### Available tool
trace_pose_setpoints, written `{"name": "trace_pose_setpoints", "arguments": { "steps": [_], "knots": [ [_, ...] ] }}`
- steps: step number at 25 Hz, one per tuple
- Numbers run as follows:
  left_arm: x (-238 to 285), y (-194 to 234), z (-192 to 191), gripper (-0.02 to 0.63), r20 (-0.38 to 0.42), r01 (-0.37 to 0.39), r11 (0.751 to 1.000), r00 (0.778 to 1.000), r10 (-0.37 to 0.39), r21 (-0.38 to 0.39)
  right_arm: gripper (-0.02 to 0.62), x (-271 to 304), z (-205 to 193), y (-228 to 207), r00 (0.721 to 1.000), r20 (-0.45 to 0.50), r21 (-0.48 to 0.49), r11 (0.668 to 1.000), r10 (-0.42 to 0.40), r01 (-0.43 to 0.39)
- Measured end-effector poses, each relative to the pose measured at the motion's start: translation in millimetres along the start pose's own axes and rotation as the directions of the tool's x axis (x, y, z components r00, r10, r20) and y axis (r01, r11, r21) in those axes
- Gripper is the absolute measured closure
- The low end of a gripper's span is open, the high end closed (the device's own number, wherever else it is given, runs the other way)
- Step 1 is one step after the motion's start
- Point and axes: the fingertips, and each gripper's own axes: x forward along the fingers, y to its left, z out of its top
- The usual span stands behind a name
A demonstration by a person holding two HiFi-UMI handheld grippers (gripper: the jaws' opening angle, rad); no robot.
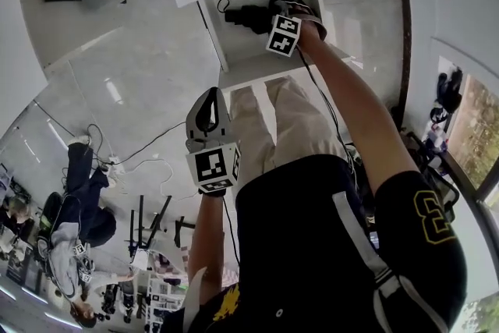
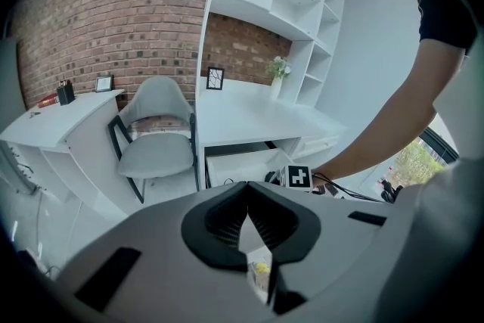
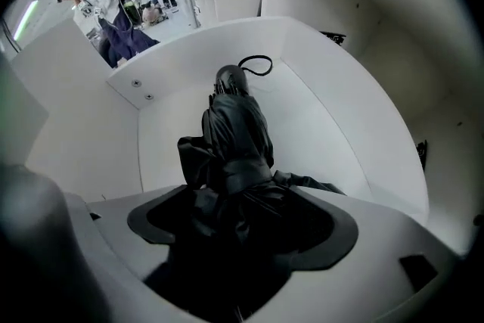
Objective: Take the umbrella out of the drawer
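The black folded umbrella [image 3: 234, 132] lies in the open white drawer [image 3: 189, 87], its strap loop at the far end. My right gripper [image 3: 236, 217] is shut on the umbrella's near, bunched fabric end. In the head view, the right gripper [image 1: 274, 2] reaches down into the drawer [image 1: 214, 39] over the umbrella [image 1: 245, 15]. My left gripper [image 1: 209, 101] hangs back from the drawer, near the person's legs, shut with nothing in it. The left gripper view shows that gripper [image 2: 248, 217] with its pads together, the drawer [image 2: 242, 166] and the right gripper's marker cube [image 2: 297, 176] ahead.
The drawer belongs to a white desk [image 2: 249, 117] with tall shelves [image 2: 287, 4] above it. A grey chair [image 2: 155, 140] stands to the desk's left. Cables [image 1: 132, 160] trail across the floor. People [image 1: 78, 230] stand in the background.
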Motion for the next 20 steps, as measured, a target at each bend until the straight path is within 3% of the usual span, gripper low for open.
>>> {"name": "trace_pose_setpoints", "arguments": {
  "steps": [7,13,20],
  "knots": [
    [3,-1,-8,0.588,-0.021,0.006,1.0,1.0,-0.006,-0.013,0.176,16,-4,-4,0.999,-0.042,-0.075,0.997,-0.023,0.02],
    [4,-1,-10,0.588,-0.021,0.003,1.0,1.0,-0.003,-0.023,0.175,18,-4,-5,0.999,-0.041,-0.082,0.996,0.025,-0.028],
    [3,-4,-10,0.589,-0.022,0.005,1.0,1.0,-0.006,-0.027,0.175,18,-3,-4,0.999,-0.036,-0.082,0.996,0.026,-0.029]
  ]
}}
